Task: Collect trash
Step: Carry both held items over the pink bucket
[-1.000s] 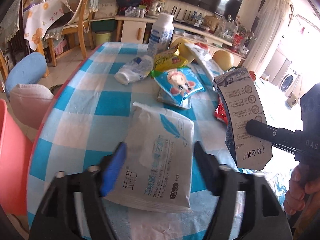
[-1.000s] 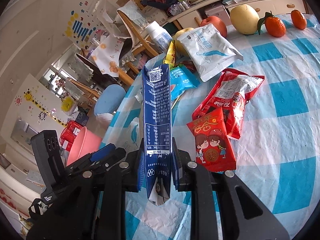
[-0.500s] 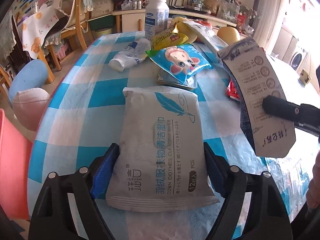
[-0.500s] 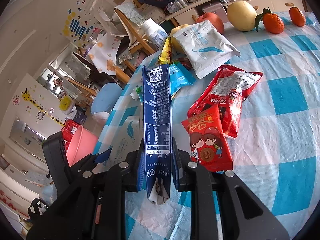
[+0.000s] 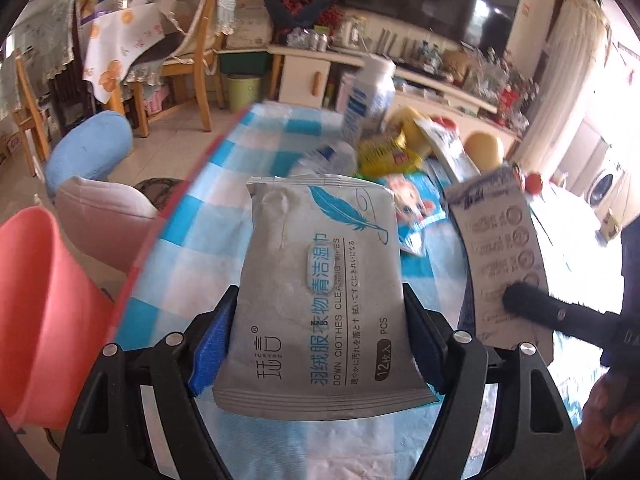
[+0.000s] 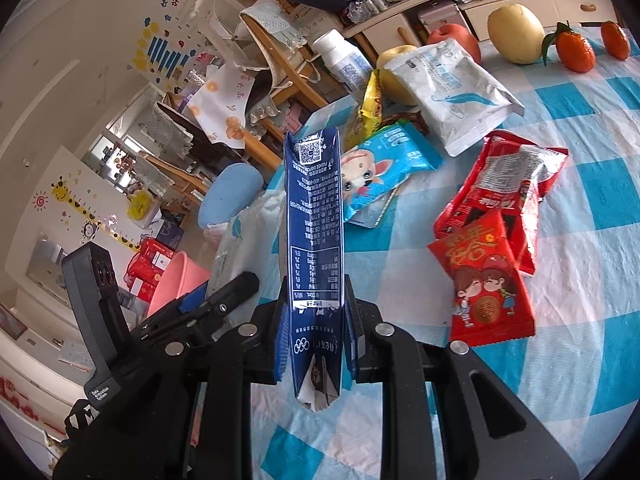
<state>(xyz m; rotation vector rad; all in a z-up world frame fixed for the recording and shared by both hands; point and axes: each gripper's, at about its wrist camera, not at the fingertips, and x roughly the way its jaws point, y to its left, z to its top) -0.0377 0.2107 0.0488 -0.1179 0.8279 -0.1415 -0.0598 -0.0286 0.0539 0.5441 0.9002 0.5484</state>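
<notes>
A grey wet-wipes pack (image 5: pixel 320 292) with a blue feather print hangs off the checked table (image 5: pixel 188 240). My left gripper (image 5: pixel 320 320) has its blue pads pressed on both long edges, and its jaws are closing on it. To the right, a flattened dark blue milk carton (image 5: pixel 500 248) is held up by a black finger of the other gripper. In the right wrist view the carton (image 6: pixel 316 220) stands upright, with my right gripper (image 6: pixel 316 336) shut on its lower end. The left gripper (image 6: pixel 216 300) and the pack (image 6: pixel 244 232) show at lower left there.
A pink bucket (image 5: pixel 44 320) sits on the floor left of the table edge. Red snack bags (image 6: pixel 488 280), a blue cartoon bag (image 6: pixel 380 168), a second white pack (image 6: pixel 456 92), a white bottle (image 6: pixel 344 60), a pear (image 6: pixel 516 34) and tangerines (image 6: pixel 576 50) lie on the table.
The left gripper closed on the wipes pack's edges and raised it off the cloth. The right gripper kept its grip on the carton and drifted slightly.
</notes>
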